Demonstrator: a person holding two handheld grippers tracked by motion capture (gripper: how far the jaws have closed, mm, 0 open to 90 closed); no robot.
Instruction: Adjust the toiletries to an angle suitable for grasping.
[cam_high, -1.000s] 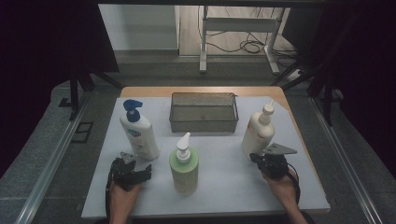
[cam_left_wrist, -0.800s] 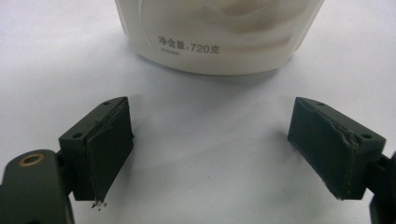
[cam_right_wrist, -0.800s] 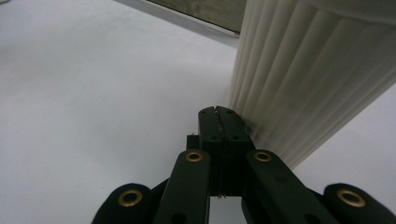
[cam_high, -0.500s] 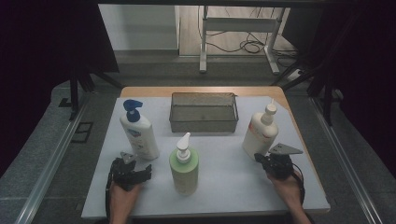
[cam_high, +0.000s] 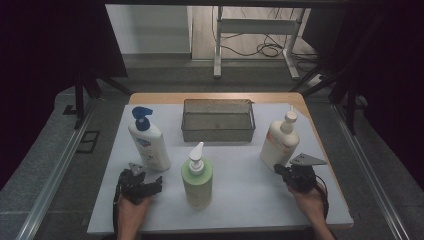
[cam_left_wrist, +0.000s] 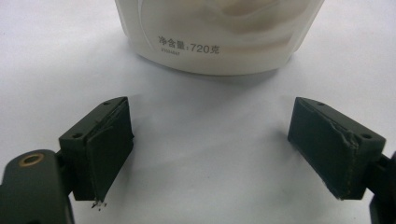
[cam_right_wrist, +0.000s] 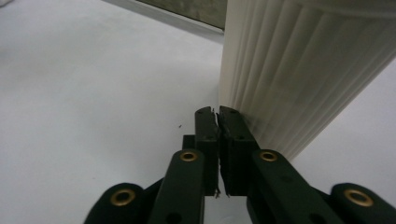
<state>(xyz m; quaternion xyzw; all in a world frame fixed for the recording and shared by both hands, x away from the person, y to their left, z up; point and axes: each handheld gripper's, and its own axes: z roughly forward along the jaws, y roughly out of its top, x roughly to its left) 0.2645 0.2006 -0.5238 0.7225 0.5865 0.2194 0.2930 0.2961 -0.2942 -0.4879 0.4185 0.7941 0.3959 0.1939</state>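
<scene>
Right gripper (cam_right_wrist: 218, 112) beside the cream bottle (cam_high: 280, 141), jaws just parting a sliver on nothing; left gripper (cam_left_wrist: 210, 154) wide open, empty, facing the blue-capped bottle (cam_left_wrist: 219, 32), left of the cream one.

1. We see a green pump bottle (cam_high: 197, 176) standing at the front middle of the white surface (cam_high: 240, 200).
2. We see a wire basket (cam_high: 218, 120) at the back.
3. We find cables (cam_high: 260, 49) on the floor beyond.

ribbed cream bottle (cam_right_wrist: 299, 70) and white labelled bottle (cam_left_wrist: 219, 32), both cut off above by the frame edge
</scene>
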